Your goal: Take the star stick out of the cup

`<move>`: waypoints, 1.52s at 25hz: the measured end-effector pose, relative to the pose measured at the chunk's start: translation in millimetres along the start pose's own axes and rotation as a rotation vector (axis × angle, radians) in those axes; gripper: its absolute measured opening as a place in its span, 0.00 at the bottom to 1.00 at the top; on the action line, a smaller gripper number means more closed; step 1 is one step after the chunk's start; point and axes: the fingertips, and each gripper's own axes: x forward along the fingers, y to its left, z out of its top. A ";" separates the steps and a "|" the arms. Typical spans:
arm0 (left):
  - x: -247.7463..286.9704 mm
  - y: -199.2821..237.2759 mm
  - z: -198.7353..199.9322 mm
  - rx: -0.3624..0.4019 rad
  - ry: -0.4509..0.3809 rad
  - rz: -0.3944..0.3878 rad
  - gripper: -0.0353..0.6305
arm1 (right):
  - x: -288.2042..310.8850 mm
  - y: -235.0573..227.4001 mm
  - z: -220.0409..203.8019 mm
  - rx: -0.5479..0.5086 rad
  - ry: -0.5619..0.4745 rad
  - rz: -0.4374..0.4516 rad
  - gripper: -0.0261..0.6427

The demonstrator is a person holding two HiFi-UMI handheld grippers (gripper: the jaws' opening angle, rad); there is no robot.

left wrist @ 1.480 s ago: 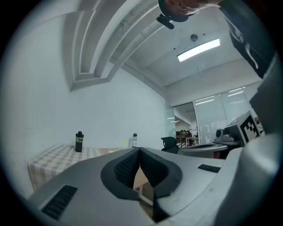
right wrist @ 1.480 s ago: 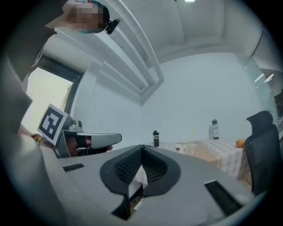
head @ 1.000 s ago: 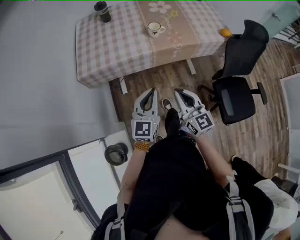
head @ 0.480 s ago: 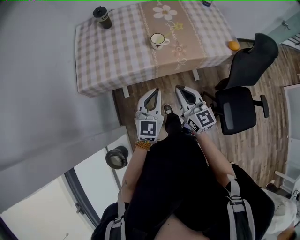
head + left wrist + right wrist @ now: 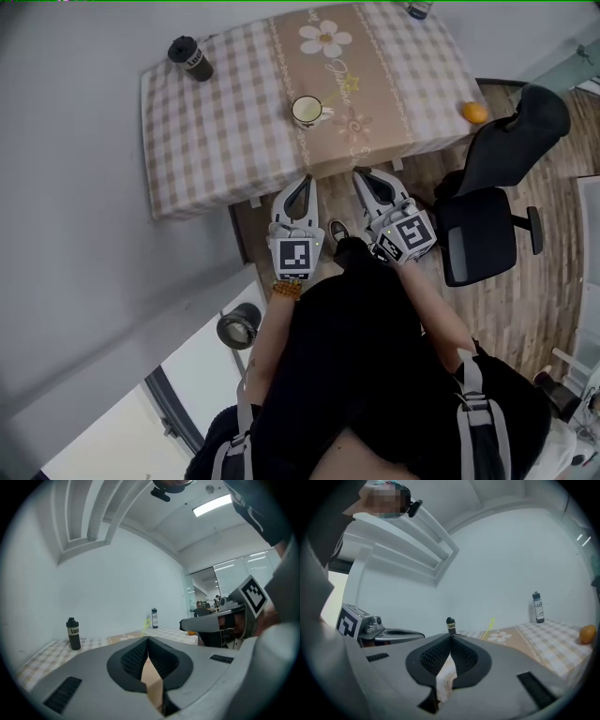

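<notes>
A white cup (image 5: 306, 112) stands on the brown flower runner of the checked table (image 5: 216, 141), with the yellow star stick (image 5: 342, 87) leaning out of it to the right. The star stick (image 5: 146, 623) shows faintly in the left gripper view, and as a thin yellow-green stick (image 5: 489, 626) in the right gripper view. My left gripper (image 5: 304, 182) is shut and empty, just short of the table's near edge. My right gripper (image 5: 364, 178) is beside it, also shut with nothing between its jaws. Both are well short of the cup.
A black bottle (image 5: 189, 58) stands at the table's far left and another bottle (image 5: 418, 9) at its far right edge. An orange (image 5: 475, 112) lies near the right corner. A black office chair (image 5: 487, 220) stands right of me. A round bin (image 5: 238, 326) sits on the floor at left.
The table has come closer and lower in the head view as I walked toward it. Both grippers, still shut, now reach its near edge.
</notes>
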 end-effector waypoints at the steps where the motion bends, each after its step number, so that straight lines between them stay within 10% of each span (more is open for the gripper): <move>1: 9.7 2.0 -0.9 0.002 0.005 0.004 0.04 | 4.4 -8.3 0.2 0.007 0.003 0.000 0.05; 14: 95.2 32.2 -6.4 0.100 0.060 -0.056 0.08 | 50.3 -59.6 -5.4 0.011 0.064 0.011 0.05; 27: 160.9 59.8 -38.1 0.098 0.160 -0.536 0.20 | 105.6 -7.1 -5.8 0.034 0.070 -0.091 0.05; 38: 195.6 51.9 -52.6 0.239 0.189 -0.706 0.20 | 105.2 -16.1 -10.8 -0.015 0.034 -0.237 0.05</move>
